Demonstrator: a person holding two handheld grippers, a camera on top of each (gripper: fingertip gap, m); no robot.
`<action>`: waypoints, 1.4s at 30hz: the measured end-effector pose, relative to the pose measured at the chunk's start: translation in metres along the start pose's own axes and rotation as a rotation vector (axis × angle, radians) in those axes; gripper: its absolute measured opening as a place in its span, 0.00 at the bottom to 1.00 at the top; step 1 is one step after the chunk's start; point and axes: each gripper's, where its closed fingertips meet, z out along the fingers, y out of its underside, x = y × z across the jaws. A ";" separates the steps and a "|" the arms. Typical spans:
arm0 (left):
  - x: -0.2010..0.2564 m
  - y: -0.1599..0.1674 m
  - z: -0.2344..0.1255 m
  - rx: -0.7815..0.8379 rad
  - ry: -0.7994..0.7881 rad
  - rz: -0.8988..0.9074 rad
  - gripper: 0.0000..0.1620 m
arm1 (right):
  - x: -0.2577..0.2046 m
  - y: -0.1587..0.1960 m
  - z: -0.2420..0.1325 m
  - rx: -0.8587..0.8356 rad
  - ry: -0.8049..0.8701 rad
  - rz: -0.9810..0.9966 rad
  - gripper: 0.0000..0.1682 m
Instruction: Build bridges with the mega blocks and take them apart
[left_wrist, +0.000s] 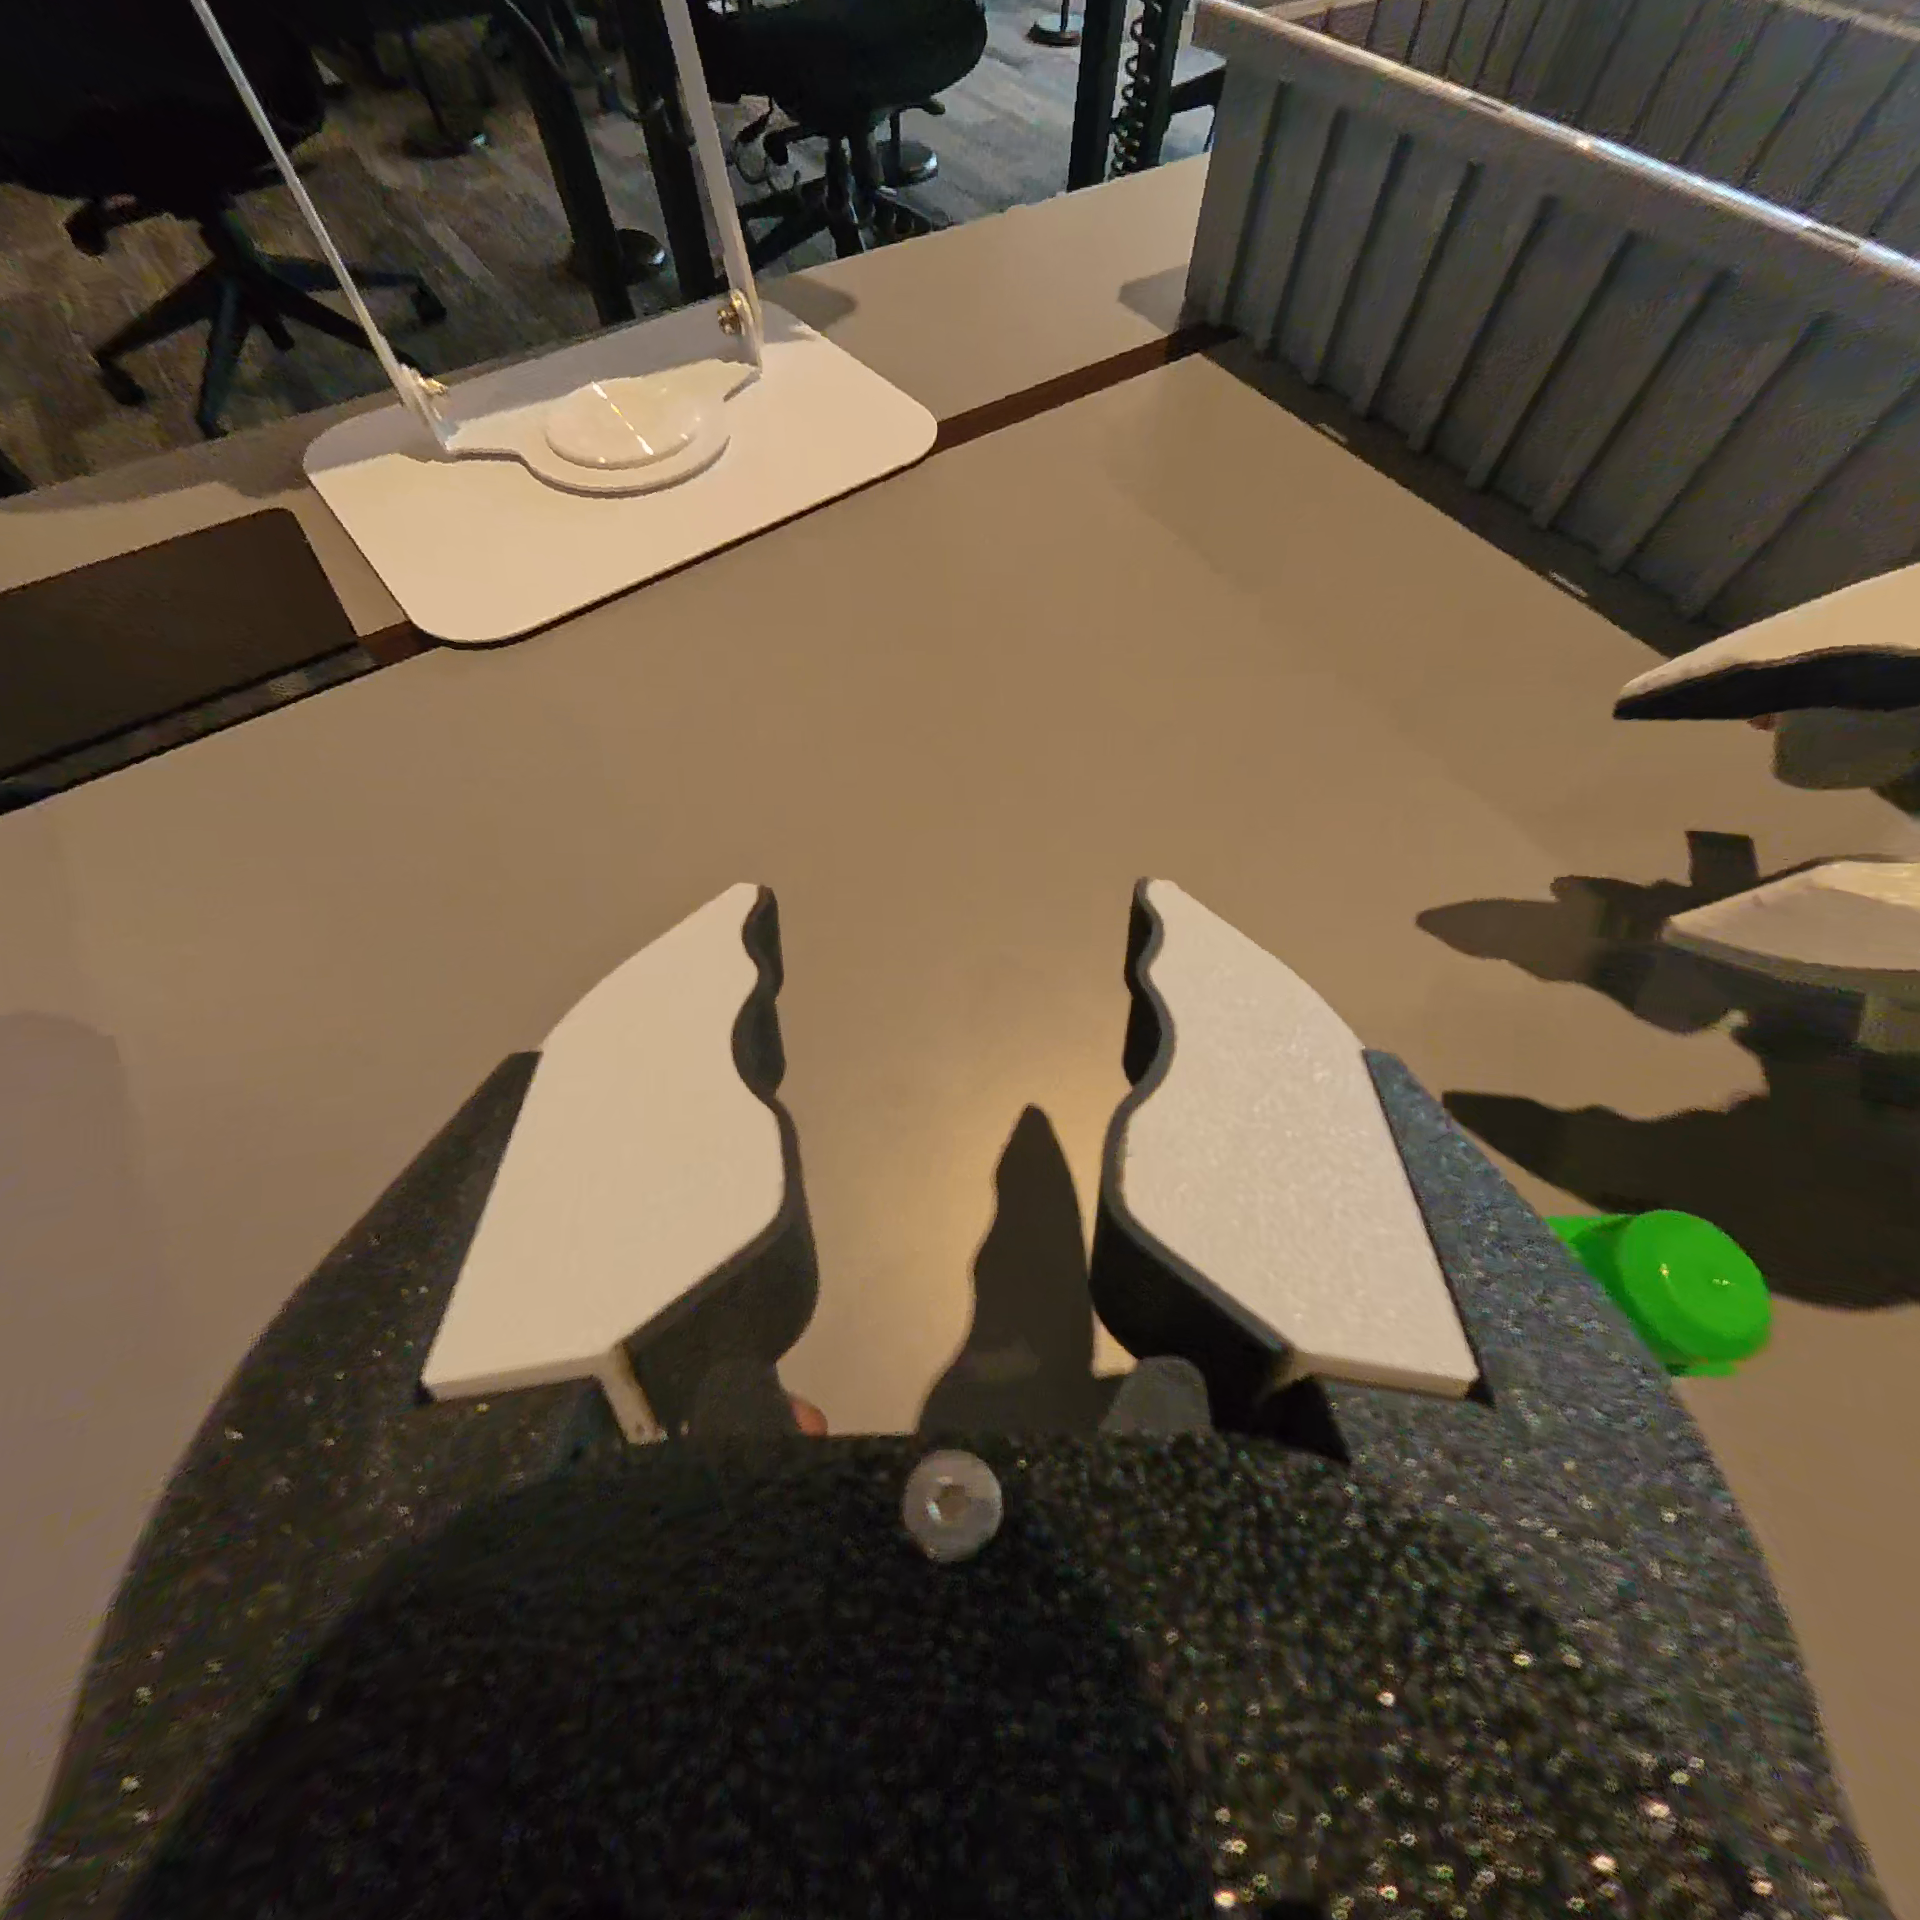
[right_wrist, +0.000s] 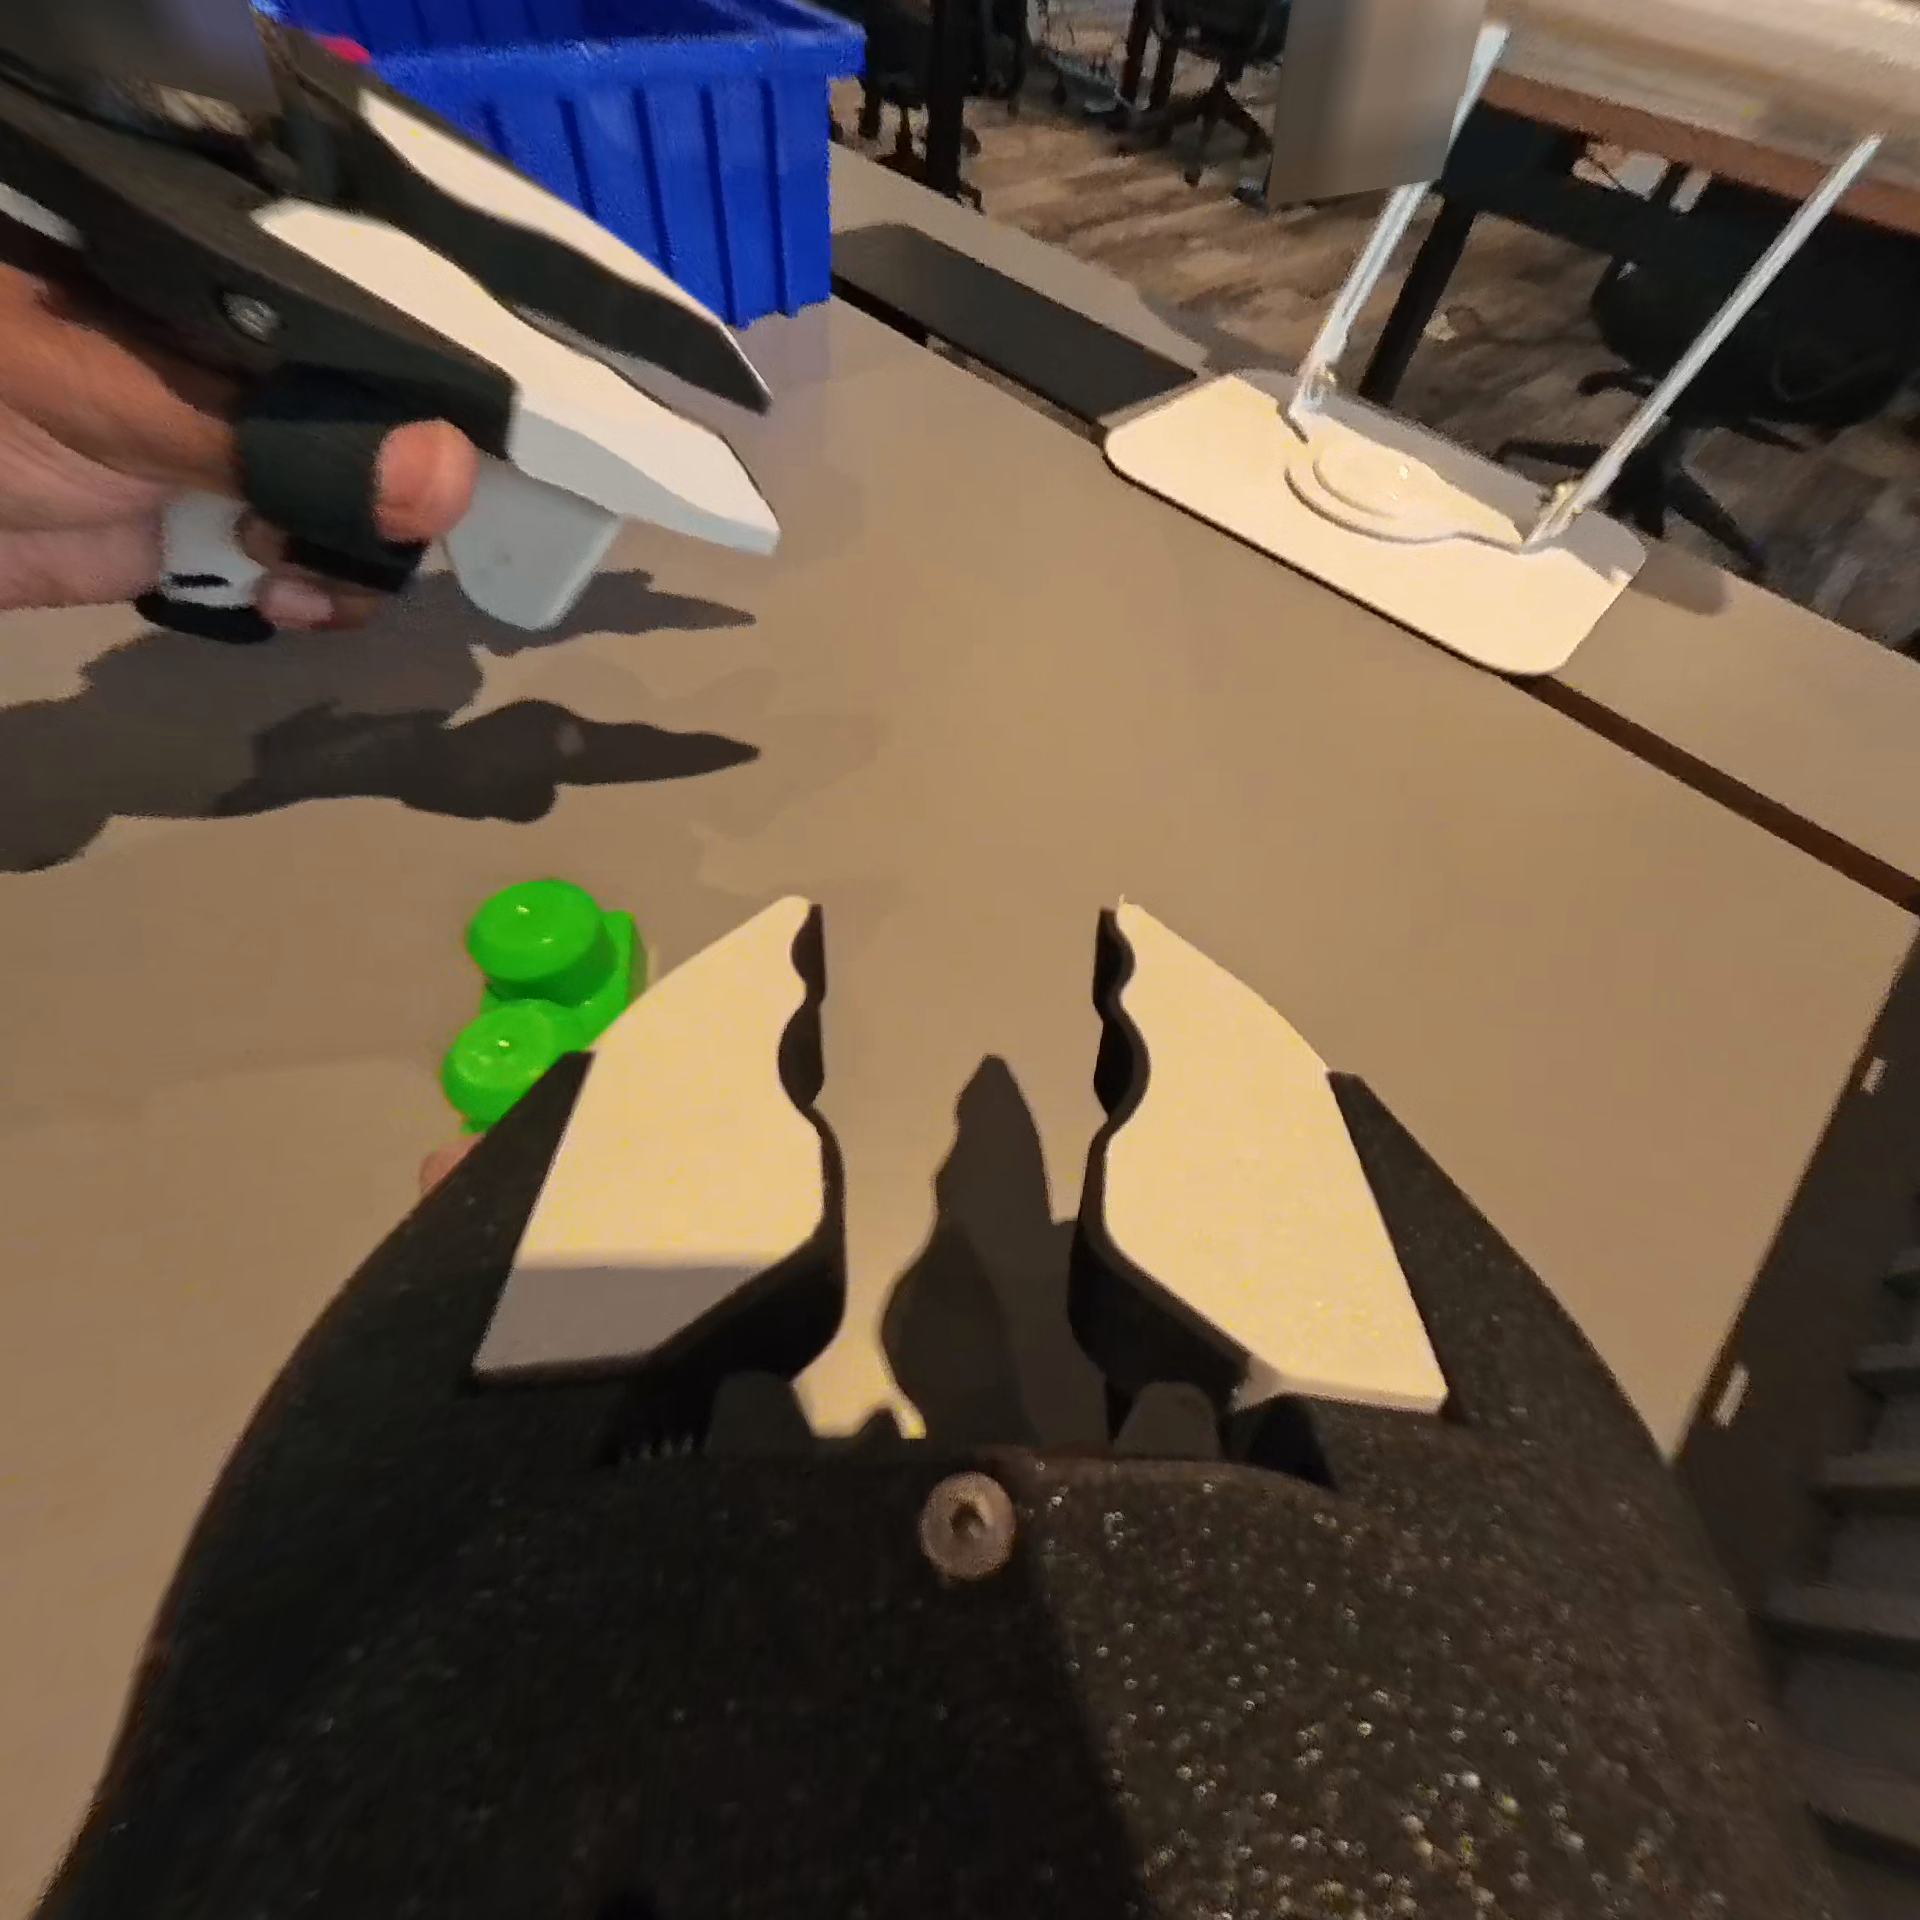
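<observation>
A bright green mega block (right_wrist: 540, 997) with two round studs lies on the grey table, just left of my right gripper's left finger. It also shows in the left wrist view (left_wrist: 1673, 1304), low at the right, partly hidden by my left gripper's right finger. My left gripper (left_wrist: 951, 899) is open and empty above bare table. My right gripper (right_wrist: 956, 920) is open and empty, its jaws pointing past the block. The left gripper also shows in the right wrist view (right_wrist: 764, 462), held by a hand at upper left. The right gripper's fingertips (left_wrist: 1766, 686) show at the right edge of the left wrist view.
A blue plastic bin (right_wrist: 665, 135) stands at the far left of the table. A white stand base (left_wrist: 613, 499) with clear uprights sits at the table's far edge, also in the right wrist view (right_wrist: 1382, 520). A grey ribbed divider panel (left_wrist: 1538, 343) runs along the right.
</observation>
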 end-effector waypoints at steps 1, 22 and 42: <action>0.000 0.000 0.000 -0.005 -0.003 0.009 0.39 | -0.003 -0.004 -0.002 0.021 -0.021 0.002 0.30; -0.200 -0.031 -0.170 -0.215 -0.240 0.184 0.40 | -0.071 -0.002 -0.020 -0.117 -0.382 -0.211 0.35; -0.335 0.145 -0.160 -1.006 -0.197 0.320 0.49 | -0.067 0.029 -0.001 -0.174 -0.459 -0.132 0.34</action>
